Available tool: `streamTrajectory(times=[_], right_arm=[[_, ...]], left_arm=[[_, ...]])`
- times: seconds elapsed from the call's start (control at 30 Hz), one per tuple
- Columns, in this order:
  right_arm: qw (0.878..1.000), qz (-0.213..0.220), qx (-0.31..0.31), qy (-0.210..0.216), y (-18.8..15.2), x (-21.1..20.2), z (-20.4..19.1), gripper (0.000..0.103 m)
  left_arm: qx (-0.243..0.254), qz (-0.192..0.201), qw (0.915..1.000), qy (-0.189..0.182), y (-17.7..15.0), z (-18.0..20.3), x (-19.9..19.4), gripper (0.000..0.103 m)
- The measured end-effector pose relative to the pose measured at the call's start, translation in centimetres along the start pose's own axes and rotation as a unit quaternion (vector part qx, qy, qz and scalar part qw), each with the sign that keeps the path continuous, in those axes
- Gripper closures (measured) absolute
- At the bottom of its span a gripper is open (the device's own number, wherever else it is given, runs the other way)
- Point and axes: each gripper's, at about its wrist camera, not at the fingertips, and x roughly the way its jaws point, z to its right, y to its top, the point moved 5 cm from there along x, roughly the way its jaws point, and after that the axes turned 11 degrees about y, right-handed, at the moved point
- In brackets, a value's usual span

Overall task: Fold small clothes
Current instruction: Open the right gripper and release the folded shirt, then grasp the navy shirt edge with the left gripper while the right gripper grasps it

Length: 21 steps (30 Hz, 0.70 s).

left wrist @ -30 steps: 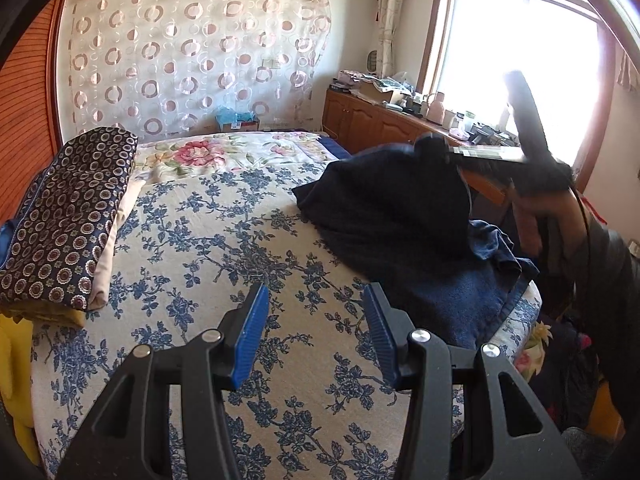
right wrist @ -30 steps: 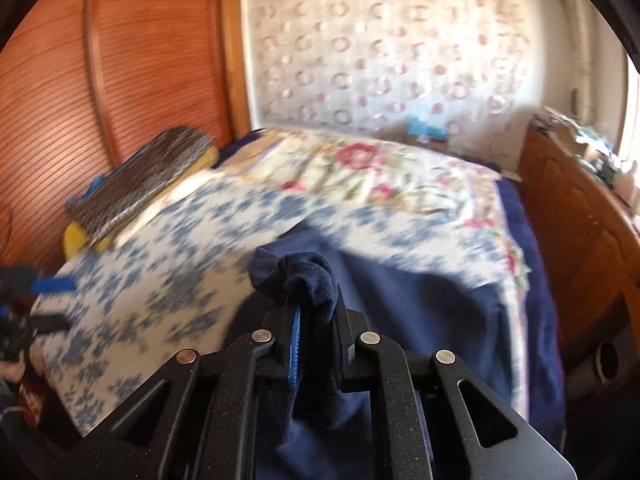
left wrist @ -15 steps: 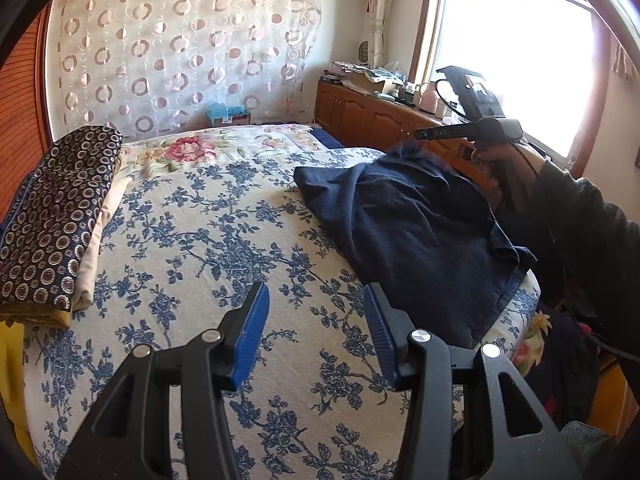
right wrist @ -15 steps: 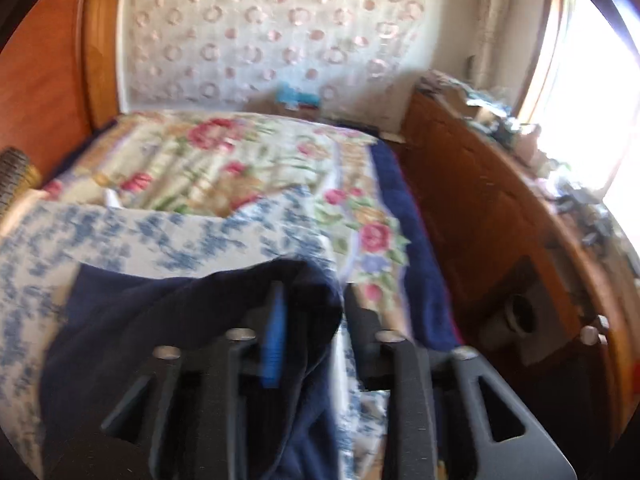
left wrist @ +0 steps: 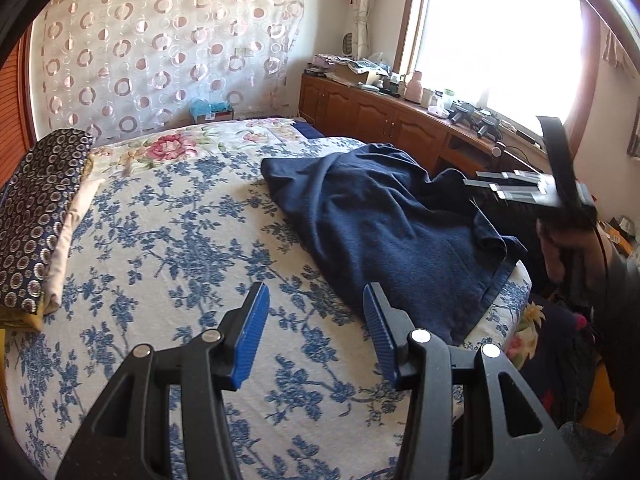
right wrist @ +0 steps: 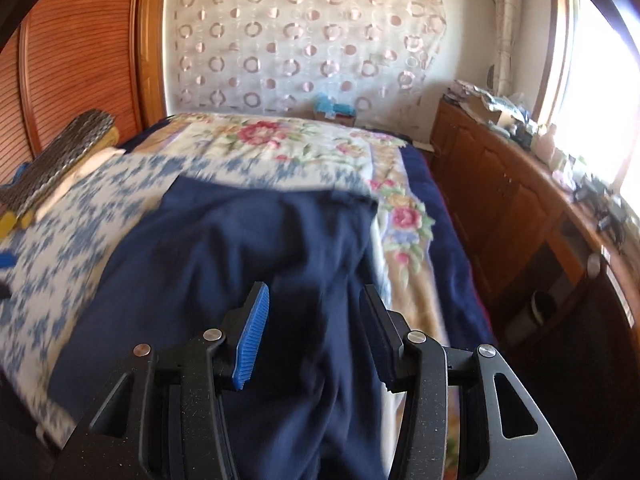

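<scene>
Daylight floods in from the window [left wrist: 500, 36] at two o'clock in my left wrist view — it blows out to pure white, with no detail behind the glass. The bed [left wrist: 168, 248] is evenly lit and sharp there, and the navy cloth [left wrist: 384, 232] shows soft shadows in its folds. My right wrist view is smeared by motion blur — the blue print at nine o'clock streaks, though the far curtain [right wrist: 304, 40] stays fairly crisp. Both views bow hard at the rims, with black vignette in the corners. Window glare burns the right view at three o'clock.
</scene>
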Motion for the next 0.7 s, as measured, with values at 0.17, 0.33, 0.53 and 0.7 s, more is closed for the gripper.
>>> streamTrajectory(times=[0.17,0.33,0.53,0.7], right_arm=[[1.000,0.000,0.015,0.012,-3.8,-1.3,-1.3,0.055],[1.000,-0.016,0.013,0.014,-5.5,-0.4,-1.9,0.055],[1.000,-0.005,0.009,0.015,-6.3,-0.7,-1.7,0.097],[0.998,0.047,0.040,0.026,-6.2,-5.5,-0.4,0.100]], left_arm=[[0.013,-0.007,0.9998,-0.009,-0.2,1.8,0.6,0.055],[0.027,-0.019,0.9993,-0.019,-0.6,3.3,1.4,0.055],[0.031,-0.032,0.9987,-0.024,-1.2,4.3,2.1,0.055],[0.037,-0.031,0.9984,-0.030,-1.2,4.9,1.9,0.055]])
